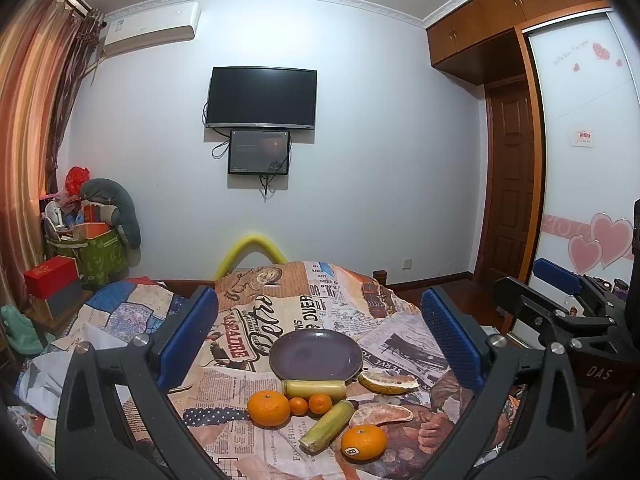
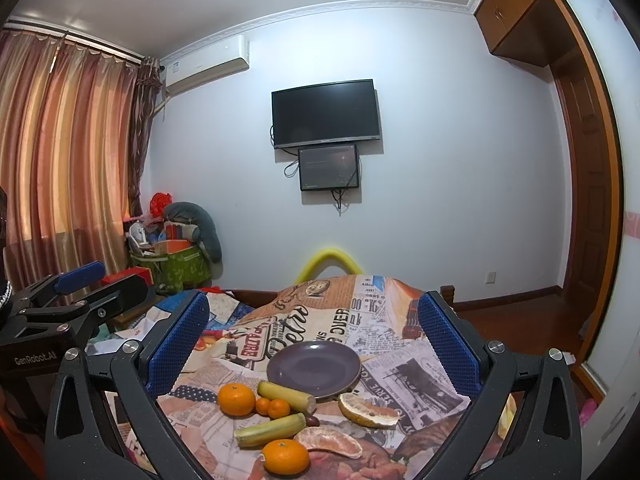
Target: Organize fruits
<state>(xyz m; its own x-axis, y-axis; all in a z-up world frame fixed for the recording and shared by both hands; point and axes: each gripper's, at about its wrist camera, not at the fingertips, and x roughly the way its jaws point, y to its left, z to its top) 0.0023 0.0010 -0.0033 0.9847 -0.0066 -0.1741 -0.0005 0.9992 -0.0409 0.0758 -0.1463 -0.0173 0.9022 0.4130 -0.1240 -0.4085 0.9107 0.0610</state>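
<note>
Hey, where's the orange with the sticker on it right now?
The stickered orange sits at the near edge of the fruit cluster, lower right of centre in the left wrist view, just right of the green banana and below a peeled citrus piece.

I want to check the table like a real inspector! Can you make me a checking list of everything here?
Surface: table under a newspaper-print cloth, rumpled at the edges.
Job's things: purple plate, nothing on it; two big oranges, two small ones, two banana-like pieces, two peeled citrus pieces, all on the cloth in front of the plate.
Clutter: nothing seen besides the fruit.
Grippers: left gripper and right gripper, jaws wide open, holding nothing, above the fruit.
Cables: dangling below the wall TV.
Surroundings: curtains, air conditioner, wardrobe, stuffed bag.
</note>
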